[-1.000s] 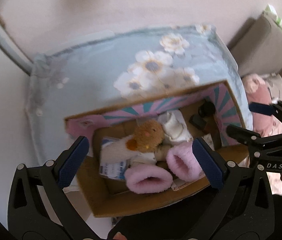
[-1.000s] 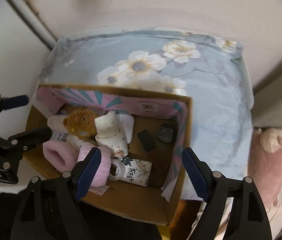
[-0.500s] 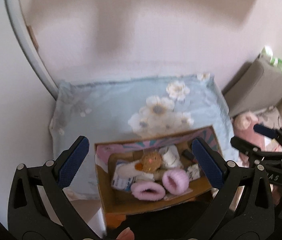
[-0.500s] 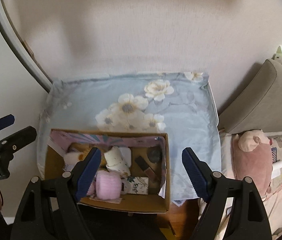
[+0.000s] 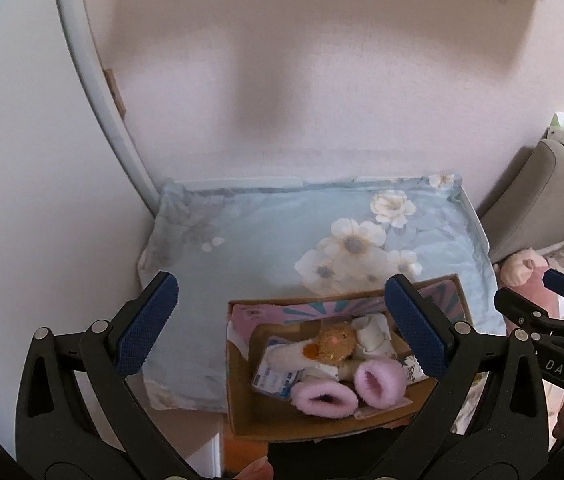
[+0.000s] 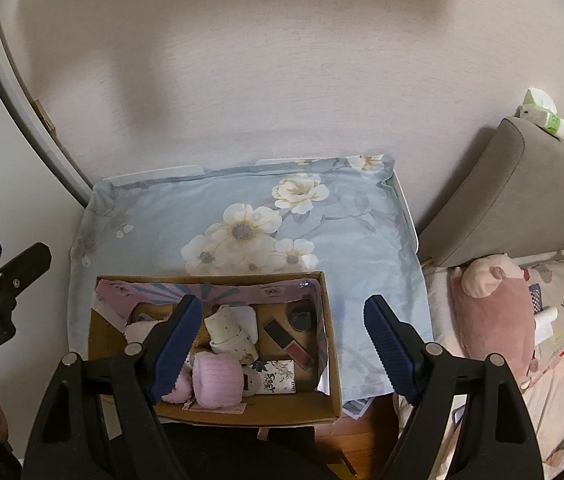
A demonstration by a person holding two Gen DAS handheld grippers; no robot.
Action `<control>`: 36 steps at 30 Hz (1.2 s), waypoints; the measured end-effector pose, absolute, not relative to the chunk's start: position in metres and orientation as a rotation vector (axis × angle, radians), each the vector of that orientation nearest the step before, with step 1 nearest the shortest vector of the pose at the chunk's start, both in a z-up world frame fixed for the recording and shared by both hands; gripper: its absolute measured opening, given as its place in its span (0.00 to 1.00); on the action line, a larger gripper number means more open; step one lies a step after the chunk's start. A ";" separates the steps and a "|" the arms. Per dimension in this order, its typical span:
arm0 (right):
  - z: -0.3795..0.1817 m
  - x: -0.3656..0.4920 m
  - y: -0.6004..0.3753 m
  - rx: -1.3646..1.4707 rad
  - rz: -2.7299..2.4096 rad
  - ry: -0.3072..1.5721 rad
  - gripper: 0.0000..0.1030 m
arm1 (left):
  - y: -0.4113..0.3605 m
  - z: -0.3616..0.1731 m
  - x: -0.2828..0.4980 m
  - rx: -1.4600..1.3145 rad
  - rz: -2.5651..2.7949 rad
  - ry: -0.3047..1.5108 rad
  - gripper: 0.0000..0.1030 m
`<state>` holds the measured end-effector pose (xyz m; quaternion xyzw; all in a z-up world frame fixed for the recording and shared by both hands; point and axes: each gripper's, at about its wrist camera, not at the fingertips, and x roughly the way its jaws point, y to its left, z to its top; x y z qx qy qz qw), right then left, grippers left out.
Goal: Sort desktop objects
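On the near edge of my counter (image 6: 361, 240), which is draped in a pale blue flowered cloth (image 5: 266, 248), sits the cardboard box (image 6: 266, 408) holding the sorted things. Inside it I see two fluffy pink slippers (image 5: 323, 398), a brown plush toy (image 5: 335, 340), a white spotted sock (image 6: 228, 328), a lipstick (image 6: 283, 336), a round dark compact (image 6: 301, 316) and a small floral-print box (image 6: 278, 376). My left tool (image 5: 282, 328) hangs above the box with its blue-padded jaws spread wide, gripping nothing. My right tool (image 6: 282, 338) hovers over the box too, jaws wide apart and empty. Off to the right, a pink pig pillow (image 6: 493, 312) lies on a bed beside a grey cushion (image 6: 521, 192).
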<state>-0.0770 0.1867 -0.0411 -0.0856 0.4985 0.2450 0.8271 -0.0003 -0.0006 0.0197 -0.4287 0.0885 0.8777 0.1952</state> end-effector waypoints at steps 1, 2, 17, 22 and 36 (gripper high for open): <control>-0.040 -0.078 0.186 -0.185 0.517 1.053 0.78 | 0.000 0.020 0.000 -1.198 2.459 0.250 1.00; -0.040 -0.079 0.185 -0.186 0.516 1.050 0.78 | 0.001 0.020 0.000 -1.196 2.458 0.253 1.00; -0.036 -0.080 0.184 -0.209 0.510 1.020 0.78 | 0.005 0.020 0.003 -1.206 2.456 0.260 1.00; -0.037 -0.079 0.185 -0.214 0.513 1.018 0.78 | 0.008 0.020 0.001 -1.212 2.453 0.259 1.00; -0.038 -0.075 0.186 -0.220 0.520 1.014 0.78 | 0.010 0.019 -0.002 -1.221 2.447 0.254 1.00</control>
